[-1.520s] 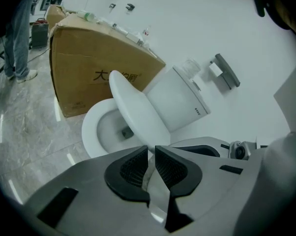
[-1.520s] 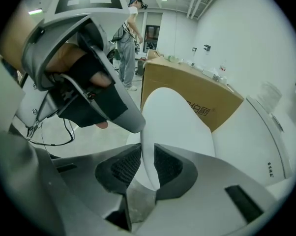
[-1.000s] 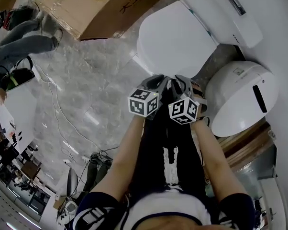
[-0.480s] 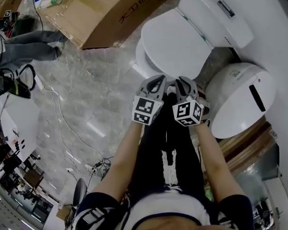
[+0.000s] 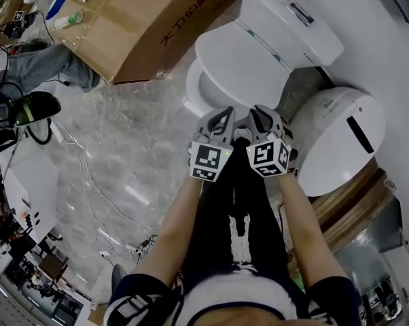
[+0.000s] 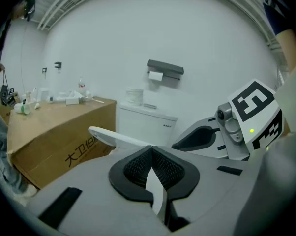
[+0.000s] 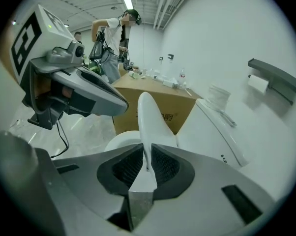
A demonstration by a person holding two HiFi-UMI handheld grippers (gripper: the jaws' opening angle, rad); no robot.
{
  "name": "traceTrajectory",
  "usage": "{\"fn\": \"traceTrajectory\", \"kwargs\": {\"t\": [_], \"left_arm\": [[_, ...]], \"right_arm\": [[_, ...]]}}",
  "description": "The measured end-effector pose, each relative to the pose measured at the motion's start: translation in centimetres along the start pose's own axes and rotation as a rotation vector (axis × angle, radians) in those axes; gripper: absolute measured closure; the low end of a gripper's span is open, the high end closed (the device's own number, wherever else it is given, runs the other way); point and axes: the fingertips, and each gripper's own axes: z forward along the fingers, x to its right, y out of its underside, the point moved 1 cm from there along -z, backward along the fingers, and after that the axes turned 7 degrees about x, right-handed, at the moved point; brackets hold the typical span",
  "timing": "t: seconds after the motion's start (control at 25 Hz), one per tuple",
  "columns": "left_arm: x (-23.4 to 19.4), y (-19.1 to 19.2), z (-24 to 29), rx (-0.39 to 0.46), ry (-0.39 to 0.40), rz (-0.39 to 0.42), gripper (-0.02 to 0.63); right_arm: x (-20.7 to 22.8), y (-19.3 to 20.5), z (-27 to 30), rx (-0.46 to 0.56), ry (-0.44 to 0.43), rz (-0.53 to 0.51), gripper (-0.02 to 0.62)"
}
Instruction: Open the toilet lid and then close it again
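Now my left tool [image 6: 150,168], jaws having just been closing, and my right tool [image 7: 147,163] both pinch the front rim of the toilet lid [image 5: 249,63]. It tilts up off the bowl [image 5: 198,88], long axis running back toward the tank [image 5: 286,20].

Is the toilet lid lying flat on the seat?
No: in the right gripper view the lid stands raised clear of the seat, clamped in the right gripper.

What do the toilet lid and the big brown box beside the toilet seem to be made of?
Toilet lid: probably hard plastic, white and glossy. It looks thin and smooth, with an even shine, though ceramic cannot be ruled out.
Brown box: corrugated cardboard with a matte finish. It shows folded flaps, strips of tape and printed letters.
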Motion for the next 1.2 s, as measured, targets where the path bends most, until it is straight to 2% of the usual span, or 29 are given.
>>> {"fn": "traceTrajectory", "kwargs": {"t": [0.6, 1.2], "left_arm": [[0.4, -3.4, 2.7, 0.042, 0.025, 0.043, 0.6], [0.6, -6.4, 5.5, 0.091, 0.066, 0.045, 0.6]], "right_arm": [[5.1, -1.4, -1.6, 0.052, 0.101, 0.076, 0.549], [9.4, -1.9, -2.1, 0.088, 0.153, 0.178, 0.549]]}}
